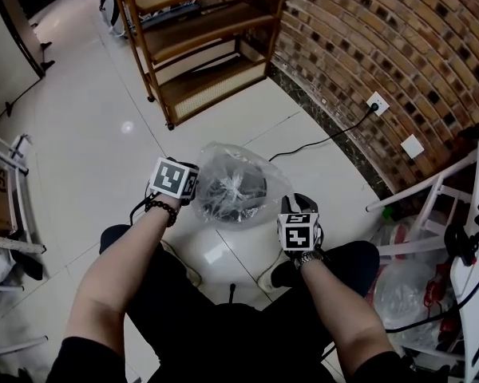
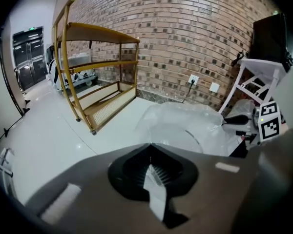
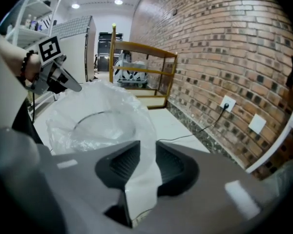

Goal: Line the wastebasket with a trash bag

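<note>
Holding trash bag (image 1: 241,156) over wastebasket (image 1: 231,193)

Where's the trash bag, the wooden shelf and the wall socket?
trash bag (image 1: 223,159), head view, its clear crinkled top.
wooden shelf (image 1: 215,88), head view, its bottom board.
wall socket (image 1: 377,102), head view, its white faceplate.

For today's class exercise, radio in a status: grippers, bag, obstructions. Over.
Left gripper shut on trash bag. Right gripper open, film between jaws. Bag draped over wastebasket. Nothing blocking.
</note>
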Motion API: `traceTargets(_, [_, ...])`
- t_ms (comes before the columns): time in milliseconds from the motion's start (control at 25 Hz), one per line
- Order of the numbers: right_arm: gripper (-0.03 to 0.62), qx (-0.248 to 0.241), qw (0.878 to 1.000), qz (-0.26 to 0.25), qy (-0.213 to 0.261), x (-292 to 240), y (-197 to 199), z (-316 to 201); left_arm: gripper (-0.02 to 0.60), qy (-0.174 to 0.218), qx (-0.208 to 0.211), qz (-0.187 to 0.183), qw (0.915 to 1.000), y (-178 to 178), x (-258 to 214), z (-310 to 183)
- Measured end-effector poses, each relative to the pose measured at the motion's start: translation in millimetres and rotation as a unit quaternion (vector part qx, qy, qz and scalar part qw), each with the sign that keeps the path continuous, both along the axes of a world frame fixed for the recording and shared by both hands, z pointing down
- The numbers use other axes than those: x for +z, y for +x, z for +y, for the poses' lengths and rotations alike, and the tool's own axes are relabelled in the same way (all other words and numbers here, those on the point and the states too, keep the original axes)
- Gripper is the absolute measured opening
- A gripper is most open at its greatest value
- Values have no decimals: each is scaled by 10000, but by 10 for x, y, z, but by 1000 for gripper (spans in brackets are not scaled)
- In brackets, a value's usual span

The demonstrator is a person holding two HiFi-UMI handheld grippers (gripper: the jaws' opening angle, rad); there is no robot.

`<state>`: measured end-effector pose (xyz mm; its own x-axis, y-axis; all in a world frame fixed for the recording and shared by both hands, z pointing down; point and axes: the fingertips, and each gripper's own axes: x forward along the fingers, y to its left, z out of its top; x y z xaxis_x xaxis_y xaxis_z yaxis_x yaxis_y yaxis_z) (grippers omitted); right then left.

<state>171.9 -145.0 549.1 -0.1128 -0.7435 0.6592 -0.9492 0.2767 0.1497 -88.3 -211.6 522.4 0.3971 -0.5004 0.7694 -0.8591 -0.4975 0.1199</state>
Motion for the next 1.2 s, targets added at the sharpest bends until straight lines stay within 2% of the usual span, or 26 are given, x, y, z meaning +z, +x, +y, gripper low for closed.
traceTargets(160, [127,-266,9992,-218,-215,33,-215,-145,5,-109,-51,20,9999,-66,87,-4])
traceTargets(280, [153,-453,9980,-284,-345,37,-329,-245,34,-306,-102,69,9995,-102,179,15])
traceTargets(400, [153,-569,9969,-273,-477,82,-375,-306,61,-327,-110,86,9994,-112,208,-5])
traceTargets(520, [153,-695,9954,-117,-646,189,-395,-349,61,-485,-81,23,9988,-122,344,18])
traceTargets(720, [153,-839,9926,103,-876,376,-435,-455,61,-664,28,-244,9975,-159,499,78])
traceTargets(880, [153,-988,9915,146,-835,390,-549,-572,64,-725,163,-315,9967,-122,605,86])
traceTargets(960, [153,-1144,9902,161,-790,383,-657,-600,66,-776,268,-378,9959,-82,669,111])
traceTargets(1120, [152,-1510,9847,60,-872,446,-912,-602,67,-640,526,-451,9955,50,688,104])
traceTargets(1200, [119,-1677,9807,45,-1000,503,-996,-596,67,-711,632,-576,9938,77,739,143])
